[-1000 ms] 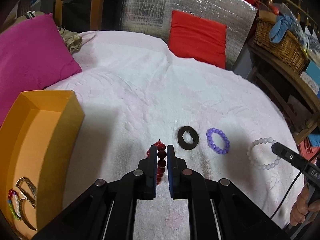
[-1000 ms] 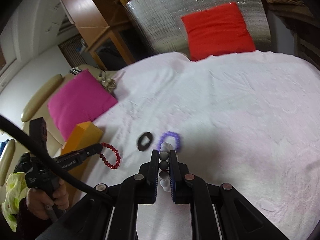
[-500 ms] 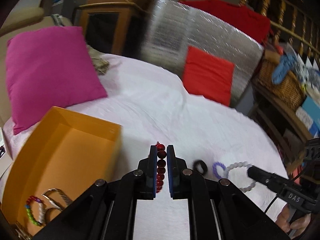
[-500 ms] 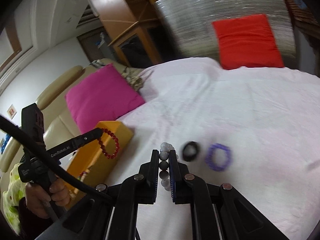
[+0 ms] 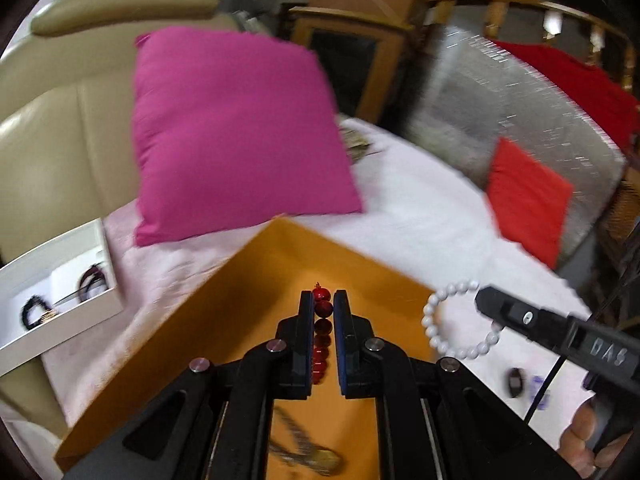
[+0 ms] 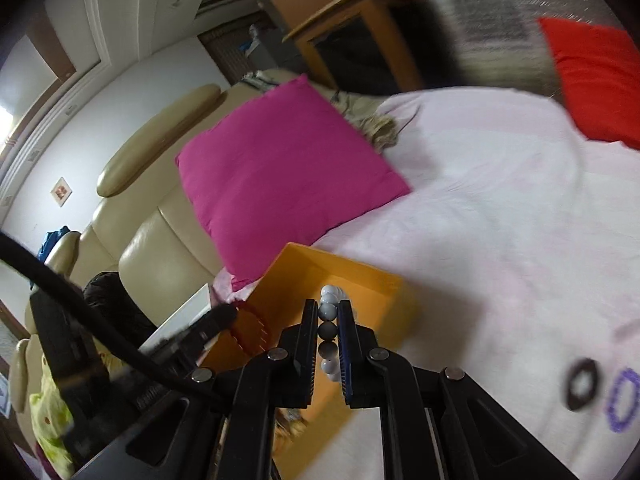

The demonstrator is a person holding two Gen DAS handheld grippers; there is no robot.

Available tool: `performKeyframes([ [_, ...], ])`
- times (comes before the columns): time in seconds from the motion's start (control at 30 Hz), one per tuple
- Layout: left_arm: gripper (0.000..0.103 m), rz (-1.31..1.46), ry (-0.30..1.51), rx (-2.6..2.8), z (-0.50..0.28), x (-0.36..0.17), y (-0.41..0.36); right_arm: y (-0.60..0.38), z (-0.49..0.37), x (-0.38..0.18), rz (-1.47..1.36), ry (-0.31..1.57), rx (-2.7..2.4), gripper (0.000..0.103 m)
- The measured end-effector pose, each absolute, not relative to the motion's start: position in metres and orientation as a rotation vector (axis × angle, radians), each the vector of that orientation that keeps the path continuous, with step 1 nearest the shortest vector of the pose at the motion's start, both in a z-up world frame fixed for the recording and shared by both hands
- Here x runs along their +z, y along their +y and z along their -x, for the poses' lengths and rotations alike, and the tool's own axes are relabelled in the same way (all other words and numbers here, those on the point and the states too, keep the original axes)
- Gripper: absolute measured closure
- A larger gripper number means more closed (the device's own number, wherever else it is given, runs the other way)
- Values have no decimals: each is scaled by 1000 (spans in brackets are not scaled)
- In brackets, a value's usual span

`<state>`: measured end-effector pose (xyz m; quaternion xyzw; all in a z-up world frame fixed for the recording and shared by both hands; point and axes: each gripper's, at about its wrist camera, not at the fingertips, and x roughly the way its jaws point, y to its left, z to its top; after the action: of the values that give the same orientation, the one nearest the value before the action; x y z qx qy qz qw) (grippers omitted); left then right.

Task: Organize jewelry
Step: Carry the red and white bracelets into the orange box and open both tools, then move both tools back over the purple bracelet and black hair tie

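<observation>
The orange box [image 5: 224, 320] runs under the left gripper [image 5: 323, 300], hiding most of its floor; blurred metallic jewelry [image 5: 316, 456] shows at bottom centre. At lower right, the dark ring [image 5: 515, 380] and purple bracelet [image 5: 538, 392] smear indistinctly. A white tray [image 5: 60, 300] is cut at left.

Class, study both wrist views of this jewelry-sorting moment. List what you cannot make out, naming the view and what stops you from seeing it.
- Items at the bottom of the orange box, left wrist view: blurred and covered by the left hand-held gripper.
- Contents of the white tray, left wrist view: small and blurred.
- Dark ring and purple bracelet, right wrist view: motion blur hides detail.
- Lower part of the red bead bracelet, left wrist view: hidden between the jaws.
</observation>
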<state>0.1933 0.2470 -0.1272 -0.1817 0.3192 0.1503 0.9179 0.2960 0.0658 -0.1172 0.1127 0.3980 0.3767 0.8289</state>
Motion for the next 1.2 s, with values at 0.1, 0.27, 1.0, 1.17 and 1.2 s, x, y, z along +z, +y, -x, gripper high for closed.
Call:
performKeyframes([
  [0.1, 93, 427, 723, 368, -197, -145, 264, 97, -308, -131, -257, 897, 824, 92],
  [0.27, 93, 430, 777, 422, -201, -160, 273, 138, -317, -165, -249, 1002, 826, 92],
  [1.0, 46, 179, 700, 599, -207, -134, 214, 59, -328, -134, -346, 936, 692, 59],
  [1.17, 34, 76, 620, 498, -210, -115, 155, -33, -309, -115, -371, 880, 601, 59],
  [1.2, 32, 66, 616, 468, -211, -114, 144, -52, -304, -113, -368, 874, 575, 59],
])
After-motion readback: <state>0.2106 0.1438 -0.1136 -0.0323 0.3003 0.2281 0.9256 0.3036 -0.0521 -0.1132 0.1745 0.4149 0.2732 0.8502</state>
